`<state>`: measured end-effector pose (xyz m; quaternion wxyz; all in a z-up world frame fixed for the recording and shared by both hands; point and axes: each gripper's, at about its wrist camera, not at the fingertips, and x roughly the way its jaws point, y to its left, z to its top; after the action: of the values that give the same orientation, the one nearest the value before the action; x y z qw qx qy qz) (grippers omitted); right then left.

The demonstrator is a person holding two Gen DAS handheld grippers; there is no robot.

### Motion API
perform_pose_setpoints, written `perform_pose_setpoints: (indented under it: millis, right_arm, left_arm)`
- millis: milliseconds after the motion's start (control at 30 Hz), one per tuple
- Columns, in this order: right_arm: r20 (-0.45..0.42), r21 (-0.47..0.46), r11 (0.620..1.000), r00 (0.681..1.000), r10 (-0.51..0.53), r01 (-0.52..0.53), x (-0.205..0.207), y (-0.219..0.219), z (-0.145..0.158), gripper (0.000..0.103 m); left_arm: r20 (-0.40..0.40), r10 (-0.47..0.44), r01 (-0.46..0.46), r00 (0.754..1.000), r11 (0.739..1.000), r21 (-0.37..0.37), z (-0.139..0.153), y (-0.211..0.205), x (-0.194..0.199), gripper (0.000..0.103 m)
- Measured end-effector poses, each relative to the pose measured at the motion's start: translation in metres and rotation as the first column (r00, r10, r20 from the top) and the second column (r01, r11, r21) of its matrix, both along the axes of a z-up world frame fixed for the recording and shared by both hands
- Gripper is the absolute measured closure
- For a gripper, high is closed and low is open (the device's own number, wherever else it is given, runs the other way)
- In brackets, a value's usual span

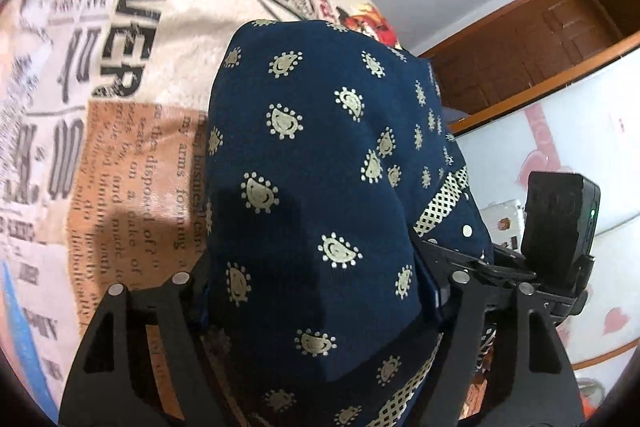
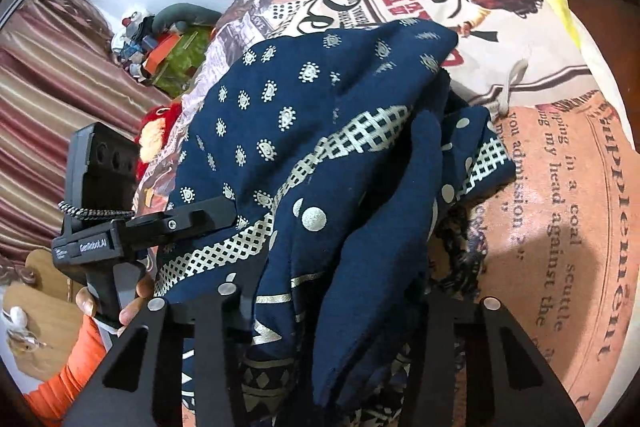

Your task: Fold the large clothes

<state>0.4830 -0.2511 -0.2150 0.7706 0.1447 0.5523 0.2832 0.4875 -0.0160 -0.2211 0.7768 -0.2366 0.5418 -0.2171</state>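
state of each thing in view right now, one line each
navy patterned garment: bunched and draped, not flat, unfolded
left gripper: garment fills the gap between its fingers; grip unclear
right gripper: garment bunched between its fingers; grip unclear
newspaper-print blanket: spread out under the garment

1. The left wrist view looks forward and downward along its own hand-held gripper [image 1: 320, 291], very close to a dark blue patterned cloth [image 1: 320, 155] that fills the middle.
2. The right wrist view looks down along its hand-held gripper [image 2: 332, 303], equally close to the cloth [image 2: 320, 155].
3. Both views share the cloth and the newspaper-print blanket [image 1: 120, 67] [image 2: 560, 187] beneath.
4. Each view catches the other hand-held gripper at its edge.
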Motion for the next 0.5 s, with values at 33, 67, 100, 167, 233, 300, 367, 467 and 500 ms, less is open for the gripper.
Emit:
perform_pose_setpoints:
  millis: [33,67,100,167,233,300,367,467,500]
  right_arm:
    - [0.003,0.001,1.000,1.000,0.004,-0.004,-0.001,0.002,0.003,0.064]
    - [0.005,0.004,1.000,1.000,0.007,-0.007,-0.002,0.004,0.005,0.064]
    - [0.007,0.009,1.000,1.000,0.010,-0.010,-0.004,0.006,0.008,0.064]
    - [0.015,0.018,1.000,1.000,0.015,-0.015,-0.006,0.012,0.014,0.064]
    - [0.034,0.024,0.999,0.999,0.025,-0.026,-0.009,0.020,0.024,0.064]
    - [0.054,0.027,0.999,0.998,0.036,-0.037,-0.012,0.029,0.033,0.064]
    - [0.075,0.034,0.998,0.996,0.050,-0.052,-0.015,0.041,0.044,0.064]
    - [0.104,0.041,0.996,0.992,0.074,-0.078,-0.020,0.058,0.056,0.064]
    - [0.113,0.043,0.995,0.990,0.084,-0.090,-0.022,0.067,0.061,0.065]
  left_arm:
    - [0.012,0.001,-0.001,1.000,1.000,0.010,0.005,0.002,-0.003,0.029]
    - [0.026,0.002,-0.002,1.000,1.000,0.018,0.010,0.007,-0.005,0.030]
    - [0.036,0.004,-0.004,0.999,1.000,0.023,0.014,0.009,-0.008,0.030]
    - [0.063,0.011,-0.013,0.998,0.999,0.032,0.026,0.018,-0.015,0.030]
    - [0.086,0.025,-0.027,0.996,0.999,0.031,0.037,0.030,-0.021,0.030]
    - [0.108,0.038,-0.041,0.993,0.999,0.031,0.047,0.042,-0.028,0.030]
    - [0.133,0.052,-0.057,0.990,0.998,0.038,0.057,0.054,-0.035,0.030]
    - [0.168,0.076,-0.086,0.983,0.995,0.050,0.070,0.075,-0.044,0.030]
    - [0.177,0.085,-0.095,0.981,0.994,0.052,0.074,0.081,-0.046,0.030]
